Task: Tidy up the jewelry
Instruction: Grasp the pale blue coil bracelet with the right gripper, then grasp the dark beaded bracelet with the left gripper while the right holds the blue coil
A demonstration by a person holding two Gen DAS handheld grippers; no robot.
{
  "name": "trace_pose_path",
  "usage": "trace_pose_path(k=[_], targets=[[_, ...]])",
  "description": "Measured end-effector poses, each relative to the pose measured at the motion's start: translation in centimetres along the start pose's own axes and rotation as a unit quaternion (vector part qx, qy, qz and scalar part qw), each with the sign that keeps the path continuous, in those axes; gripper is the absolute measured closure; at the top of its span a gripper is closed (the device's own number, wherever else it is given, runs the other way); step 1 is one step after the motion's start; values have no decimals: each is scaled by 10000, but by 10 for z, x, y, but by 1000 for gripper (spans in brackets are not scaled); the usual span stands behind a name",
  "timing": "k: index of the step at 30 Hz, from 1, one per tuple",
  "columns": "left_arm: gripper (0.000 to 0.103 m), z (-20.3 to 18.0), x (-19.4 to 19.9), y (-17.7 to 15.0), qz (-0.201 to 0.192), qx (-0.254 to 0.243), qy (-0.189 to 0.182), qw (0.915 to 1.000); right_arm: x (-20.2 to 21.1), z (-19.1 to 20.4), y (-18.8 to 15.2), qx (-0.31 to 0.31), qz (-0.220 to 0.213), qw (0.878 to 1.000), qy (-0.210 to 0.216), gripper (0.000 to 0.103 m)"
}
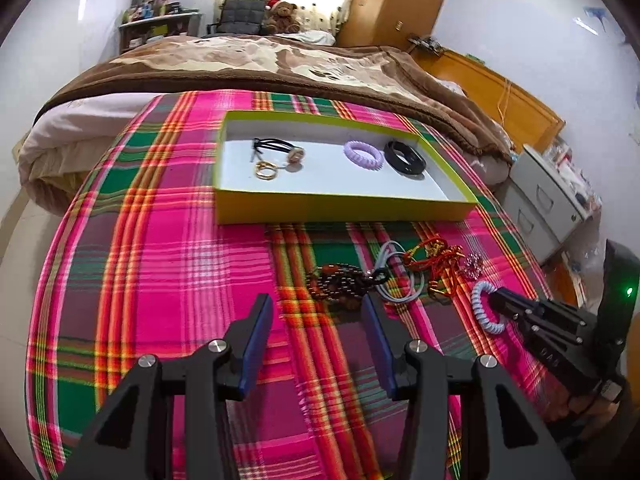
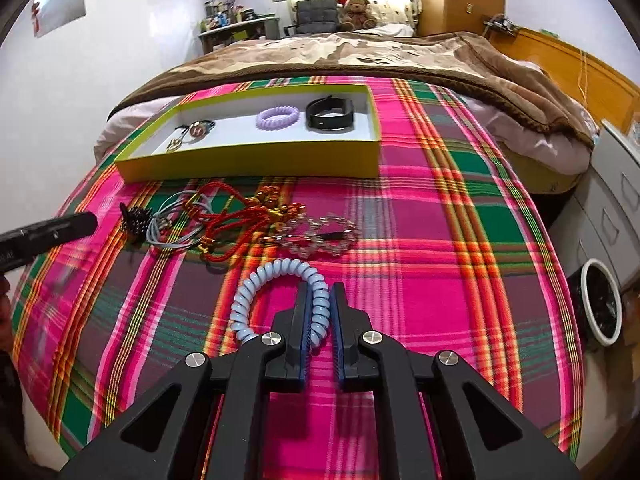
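Observation:
My right gripper [image 2: 321, 294] is shut on a pale blue spiral hair tie [image 2: 276, 270], just over the plaid cloth; it also shows in the left wrist view [image 1: 482, 308]. My left gripper [image 1: 318, 306] is open and empty, just short of a dark beaded bracelet [image 1: 340, 280]. Beside it lie grey elastic loops [image 1: 396, 276], a red cord [image 1: 436, 264] and a clear bead bracelet [image 2: 320, 236]. The yellow-green tray [image 1: 344, 206] holds gold rings [image 1: 266, 170], a black hair tie with a charm [image 1: 280, 150], a lilac spiral tie [image 1: 363, 154] and a black band [image 1: 404, 158].
The plaid cloth [image 1: 160, 280] covers a bed with a brown blanket [image 1: 260, 60] behind the tray. White drawers [image 1: 544, 204] and a white-rimmed bin [image 2: 602, 308] stand to the right of the bed.

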State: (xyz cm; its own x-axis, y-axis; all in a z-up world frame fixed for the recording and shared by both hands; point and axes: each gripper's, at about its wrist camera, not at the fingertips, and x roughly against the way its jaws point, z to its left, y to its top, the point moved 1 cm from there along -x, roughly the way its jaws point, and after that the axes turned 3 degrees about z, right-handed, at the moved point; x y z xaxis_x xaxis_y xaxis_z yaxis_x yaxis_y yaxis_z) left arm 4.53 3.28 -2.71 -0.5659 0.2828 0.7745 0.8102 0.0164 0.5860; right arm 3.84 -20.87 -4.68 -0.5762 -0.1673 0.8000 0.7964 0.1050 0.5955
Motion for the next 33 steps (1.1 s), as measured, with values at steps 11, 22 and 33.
trace_pose_path(k=[11, 22, 33], targets=[[50, -19, -28, 7, 240, -248, 302, 9989, 17, -20, 1, -302, -155, 9994, 95, 94], [50, -23, -41, 12, 253, -343, 644, 9970, 19, -22, 3, -336, -207, 9990, 192, 94], [72, -17, -37, 13, 198, -274, 703, 9970, 17, -19, 3, -313, -206, 9991, 204, 93]])
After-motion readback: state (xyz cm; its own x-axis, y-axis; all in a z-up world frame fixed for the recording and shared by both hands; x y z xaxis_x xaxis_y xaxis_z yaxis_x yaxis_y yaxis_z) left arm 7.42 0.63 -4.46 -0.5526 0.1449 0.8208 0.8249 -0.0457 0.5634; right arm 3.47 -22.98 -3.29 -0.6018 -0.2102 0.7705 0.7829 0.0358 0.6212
